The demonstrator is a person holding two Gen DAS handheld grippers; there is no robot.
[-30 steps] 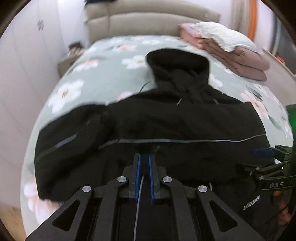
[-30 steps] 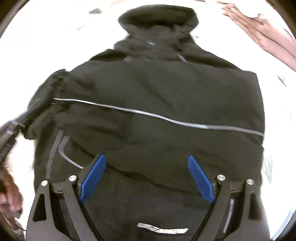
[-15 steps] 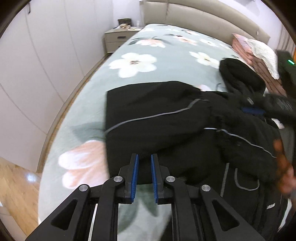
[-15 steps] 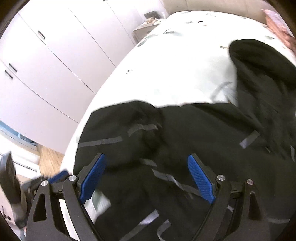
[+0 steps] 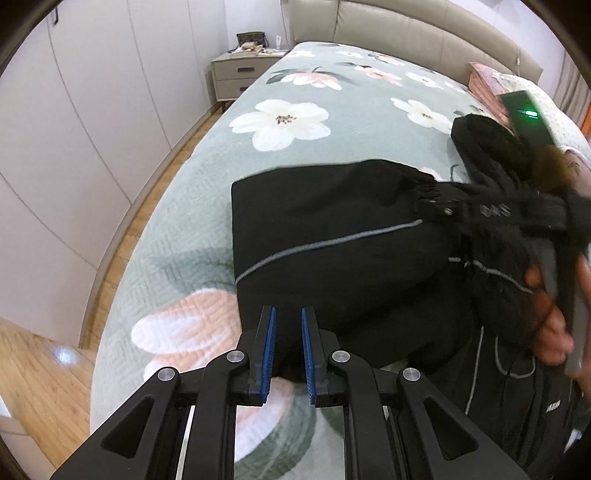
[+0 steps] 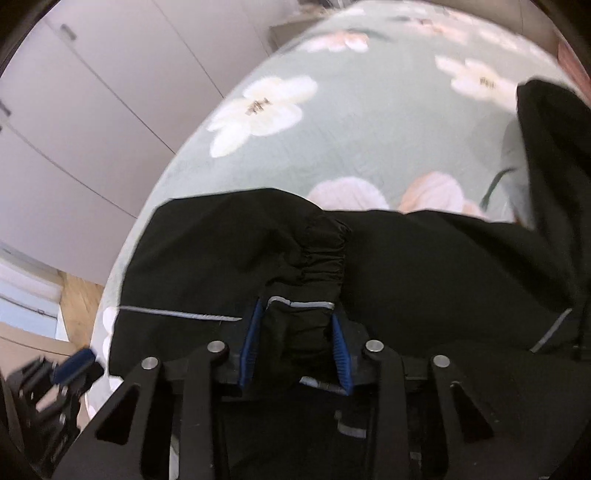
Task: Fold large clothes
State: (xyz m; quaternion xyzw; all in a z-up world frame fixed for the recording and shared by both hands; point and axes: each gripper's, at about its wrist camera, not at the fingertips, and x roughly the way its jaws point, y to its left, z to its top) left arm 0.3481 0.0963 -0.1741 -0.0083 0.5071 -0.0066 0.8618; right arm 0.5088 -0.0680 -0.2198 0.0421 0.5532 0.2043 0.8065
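A large black hooded jacket [image 5: 332,229] with grey reflective stripes lies on the floral bed cover [image 5: 295,122], its sleeve [image 6: 229,251] folded across the body and its hood [image 5: 480,147] toward the headboard. My left gripper [image 5: 288,350] sits at the near corner of the folded sleeve, its jaws almost together and pinching a fold of black fabric. The jaws of my right gripper [image 6: 295,314] are closing, with the elastic cuff [image 6: 317,254] bunched between the blue pads. A hand [image 5: 550,325] holds that gripper at the right of the left wrist view.
The bed's left edge drops to a wooden floor [image 5: 33,369] beside white wardrobe doors [image 5: 74,147]. A nightstand [image 5: 240,70] stands by the padded headboard [image 5: 406,33]. Folded pink blankets [image 5: 484,81] lie at the far right of the bed.
Both views have swung from the jacket's middle to its left sleeve and the bed's edge. The right jaws have narrowed from wide apart onto the cuff. The left jaws show a slightly wider gap.
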